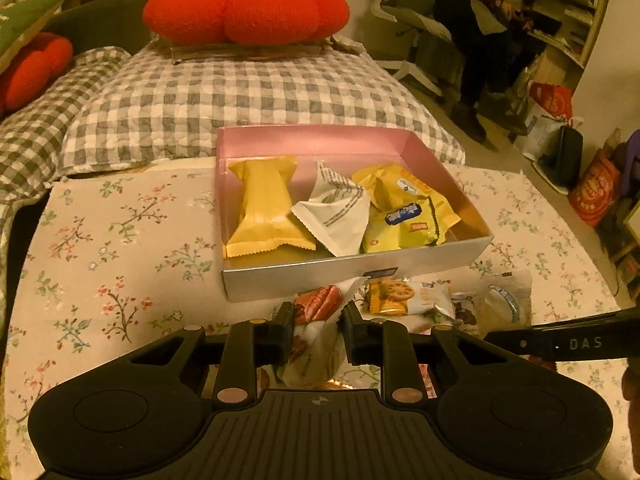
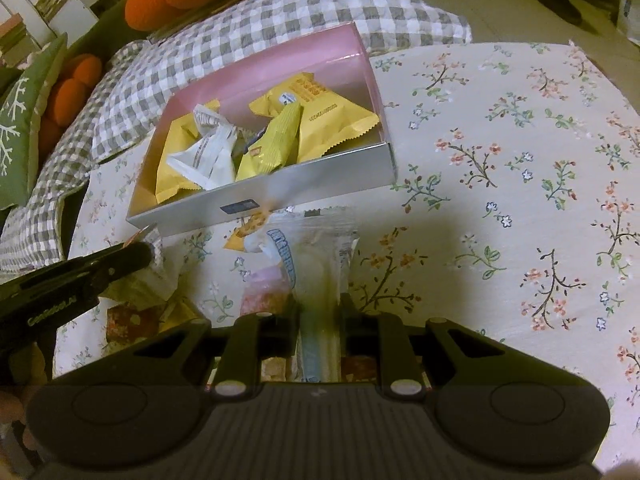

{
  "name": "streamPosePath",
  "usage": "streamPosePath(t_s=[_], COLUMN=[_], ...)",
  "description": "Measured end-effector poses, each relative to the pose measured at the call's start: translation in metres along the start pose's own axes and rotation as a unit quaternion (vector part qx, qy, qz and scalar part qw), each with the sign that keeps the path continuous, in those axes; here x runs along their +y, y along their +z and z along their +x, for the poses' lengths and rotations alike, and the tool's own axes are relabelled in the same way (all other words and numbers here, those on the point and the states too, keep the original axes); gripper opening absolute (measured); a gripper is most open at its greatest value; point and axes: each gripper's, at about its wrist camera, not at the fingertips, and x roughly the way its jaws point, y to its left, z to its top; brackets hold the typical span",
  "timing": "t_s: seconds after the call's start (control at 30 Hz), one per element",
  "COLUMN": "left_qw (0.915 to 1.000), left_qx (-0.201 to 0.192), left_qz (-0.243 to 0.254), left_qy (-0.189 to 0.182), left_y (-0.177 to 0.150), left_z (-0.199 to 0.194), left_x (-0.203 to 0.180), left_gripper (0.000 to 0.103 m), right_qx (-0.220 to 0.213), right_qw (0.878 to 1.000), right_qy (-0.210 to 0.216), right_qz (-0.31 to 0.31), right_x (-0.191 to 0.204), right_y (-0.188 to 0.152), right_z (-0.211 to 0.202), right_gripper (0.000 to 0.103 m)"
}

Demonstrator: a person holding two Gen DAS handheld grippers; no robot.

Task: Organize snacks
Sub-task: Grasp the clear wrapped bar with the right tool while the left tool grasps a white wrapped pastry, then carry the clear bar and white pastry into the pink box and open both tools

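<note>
A silver box with a pink inside (image 1: 352, 276) (image 2: 280, 196) stands on the floral cloth and holds yellow packets (image 1: 266, 208) (image 2: 320, 120) and a white one (image 1: 340, 212) (image 2: 208, 160). My left gripper (image 1: 318, 320) is shut on a white snack packet with a red-brown picture (image 1: 320, 304), lifted just in front of the box. In the right wrist view my right gripper (image 2: 320, 312) is shut on a clear wrapped snack with blue print (image 2: 316, 264). A waffle-print packet (image 1: 400, 296) lies on the cloth between them. The left gripper's finger (image 2: 100, 264) shows at the left of the right wrist view.
A grey checked cushion (image 1: 240, 96) with a red pumpkin pillow (image 1: 246, 10) lies behind the box. More snack pieces (image 2: 128, 316) lie near the front edge. A person sits on a chair (image 1: 404, 12) at the far right, with bags (image 1: 548, 108) on the floor.
</note>
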Motion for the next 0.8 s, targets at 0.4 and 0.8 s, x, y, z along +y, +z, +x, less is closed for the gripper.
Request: streamPosePath(t_s=[0.4, 0.8], left_qw=[0.9996, 0.9984], left_qx=[-0.021, -0.037], left_qz=[-0.020, -0.040], left_qy=[-0.002, -0.013], left_y=[0.003, 0.018], left_z=[-0.029, -0.042], left_x=[0.011, 0.019], left_gripper=[0.022, 0.022], right_qx=[-0.018, -0.033], right_qw=[1.000, 0.999], right_qy=[0.000, 0.009], right_qz=[0.000, -0.001], right_x=[0.002, 0.005], right_y=[0.001, 0.005], right_z=[-0.010, -0.021], right_gripper=[0.018, 0.017])
